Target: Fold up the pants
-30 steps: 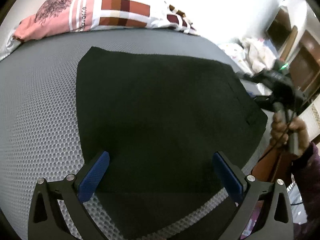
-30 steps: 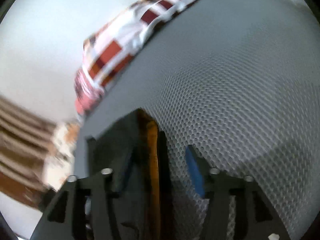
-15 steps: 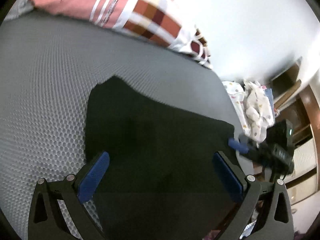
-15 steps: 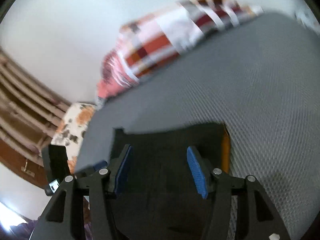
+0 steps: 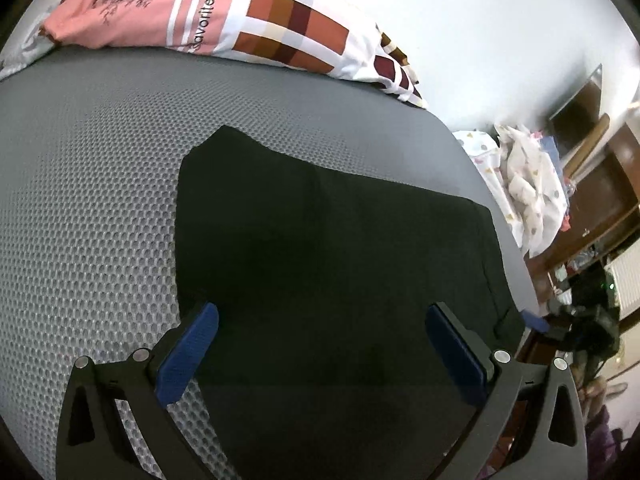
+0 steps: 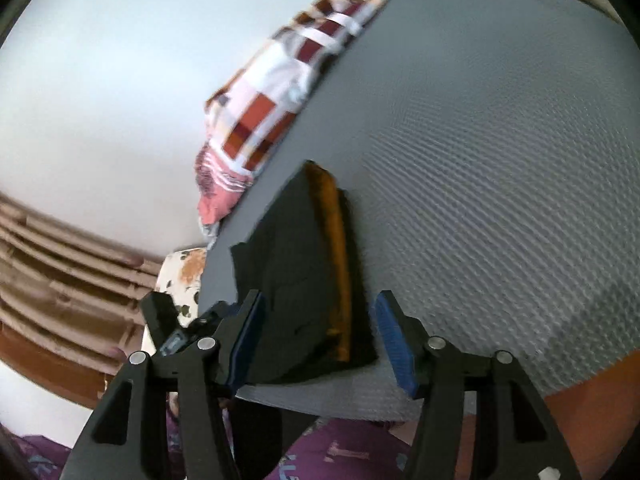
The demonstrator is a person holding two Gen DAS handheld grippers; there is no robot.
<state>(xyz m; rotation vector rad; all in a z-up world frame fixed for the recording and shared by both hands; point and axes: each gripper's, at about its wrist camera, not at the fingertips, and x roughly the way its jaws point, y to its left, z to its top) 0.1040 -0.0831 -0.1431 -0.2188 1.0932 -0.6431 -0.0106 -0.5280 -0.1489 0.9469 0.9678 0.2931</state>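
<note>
Black pants (image 5: 328, 264) lie folded flat on a grey mesh bed surface (image 5: 88, 184). My left gripper (image 5: 320, 348) is open and empty, its blue pads wide apart over the near edge of the pants. In the right wrist view the pants (image 6: 296, 280) show an orange stripe (image 6: 336, 256) along one edge. My right gripper (image 6: 318, 340) is open and empty, hovering at the pants' near corner by the bed edge. The right gripper also shows in the left wrist view (image 5: 576, 324) off the bed's right side.
A pink and checked pillow (image 5: 224, 20) lies at the head of the bed, also in the right wrist view (image 6: 272, 108). White patterned bedding (image 5: 524, 188) and brown furniture (image 5: 600, 184) stand to the right. Brown curtains (image 6: 60, 264) hang to the left.
Both grippers have shifted their aim over the pants; the right gripper swung so the bed edge and orange stripe come into view. Both stay open and empty.
</note>
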